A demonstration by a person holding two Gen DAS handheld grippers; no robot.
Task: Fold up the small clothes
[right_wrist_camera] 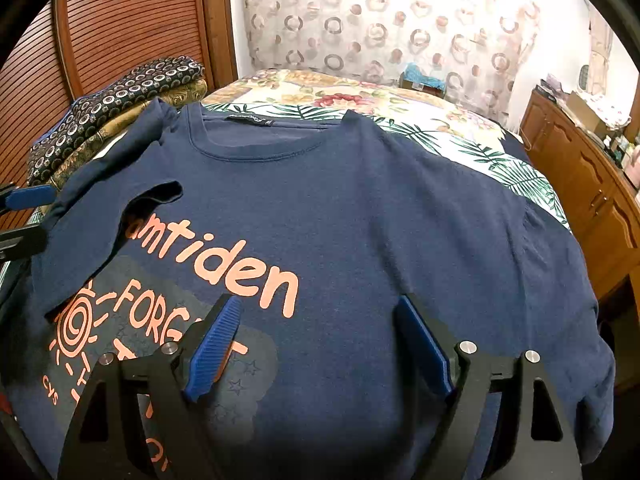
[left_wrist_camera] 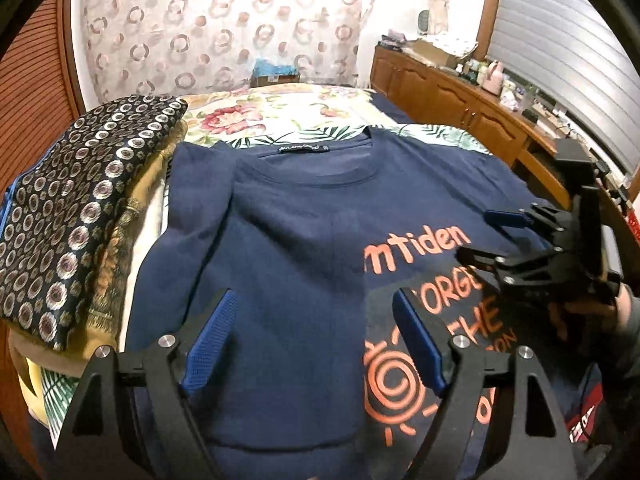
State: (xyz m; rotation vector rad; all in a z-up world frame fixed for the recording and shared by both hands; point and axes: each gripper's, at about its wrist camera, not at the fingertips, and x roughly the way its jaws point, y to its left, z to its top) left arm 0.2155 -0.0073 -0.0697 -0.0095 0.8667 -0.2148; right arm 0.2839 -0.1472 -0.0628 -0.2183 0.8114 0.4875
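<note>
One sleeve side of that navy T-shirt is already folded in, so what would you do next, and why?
Probably bring the right hand-held gripper to the unfolded sleeve and fold it inward. The left side already lies over the T-shirt's print, and both grippers are open and empty.

The navy T-shirt [right_wrist_camera: 360,220] carries orange print reading "amtiden" above "FORG", partly hidden; its neck label is unreadable.

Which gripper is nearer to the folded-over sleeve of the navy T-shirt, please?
Left. The left gripper hangs open just beside the folded-over sleeve, at the shirt's left edge. The right gripper is open over the T-shirt's middle, farther from that sleeve.
</note>
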